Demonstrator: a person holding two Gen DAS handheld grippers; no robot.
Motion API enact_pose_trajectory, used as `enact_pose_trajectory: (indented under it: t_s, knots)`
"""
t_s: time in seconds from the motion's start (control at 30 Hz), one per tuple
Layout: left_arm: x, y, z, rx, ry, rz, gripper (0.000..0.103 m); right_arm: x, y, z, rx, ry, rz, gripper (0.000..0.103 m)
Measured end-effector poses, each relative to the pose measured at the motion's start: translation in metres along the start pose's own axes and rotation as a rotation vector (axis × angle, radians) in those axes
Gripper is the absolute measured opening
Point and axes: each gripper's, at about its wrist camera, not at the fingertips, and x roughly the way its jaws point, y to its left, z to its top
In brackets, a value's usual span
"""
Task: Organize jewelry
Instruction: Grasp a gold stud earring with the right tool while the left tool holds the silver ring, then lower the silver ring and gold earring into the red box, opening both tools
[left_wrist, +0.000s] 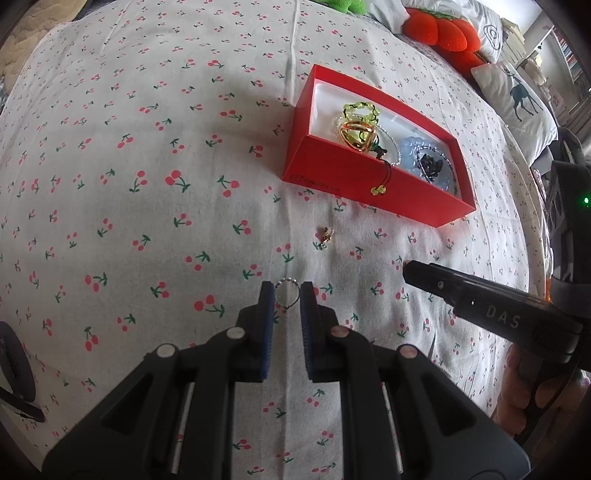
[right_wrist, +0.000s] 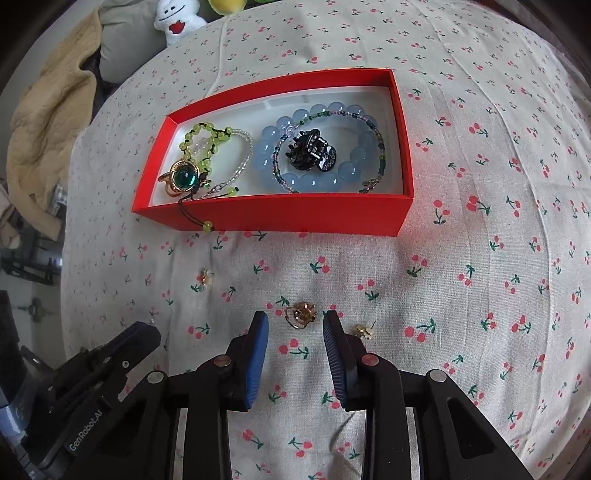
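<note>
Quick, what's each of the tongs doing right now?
Left tongs: shut on small beaded silver ring.
Right tongs: open, straddling gold flower-shaped ring on cloth.

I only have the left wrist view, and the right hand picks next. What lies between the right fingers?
Observer: A gold ring lies on the sheet between the right gripper's fingers. The pads are not touching it.
Operator: Anything loose beside it? I see only one small gold piece below the red box.
Observer: Yes, a small gold stud lies just outside the finger on the picture's right.
Operator: My left gripper holds the silver ring. What is the gold thing in the box?
Observer: A green-stone ring, at the box's left end in the right wrist view.
</note>
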Motion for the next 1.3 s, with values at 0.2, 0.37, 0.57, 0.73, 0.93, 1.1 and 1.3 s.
enact_pose_trajectory:
  t_s: [0.2, 0.37, 0.57, 0.73, 0.93, 1.1, 1.3]
  knots:
    - [0.003, -0.002, -0.001, 0.01, 0.008, 0.008, 0.015, 0.016, 0.008, 0.003, -0.042, 0.003, -0.07, 0.027]
    - [0.003, -0.003, -0.001, 0.011, 0.009, 0.006, 0.015, 0.019, 0.021, 0.004, -0.105, -0.02, -0.123, 0.014]
    - [0.003, -0.003, -0.001, 0.012, 0.008, 0.006, 0.015, 0.02, 0.029, 0.0, -0.15, -0.036, -0.142, 0.014]
    - [0.0, -0.006, 0.0, 0.015, 0.001, 0.002, 0.015, 0.014, 0.029, -0.009, -0.147, -0.028, -0.103, 0.014]
    - [-0.013, -0.008, 0.004, 0.015, -0.049, -0.034, 0.015, -0.009, 0.018, -0.011, -0.145, -0.056, -0.066, 0.014]
    - [-0.027, -0.009, 0.008, 0.024, -0.123, -0.069, 0.015, -0.029, 0.012, -0.012, -0.14, -0.109, -0.042, 0.014]
    - [-0.038, -0.011, 0.015, 0.045, -0.208, -0.098, 0.015, -0.059, -0.003, -0.023, -0.118, -0.181, -0.025, 0.014]
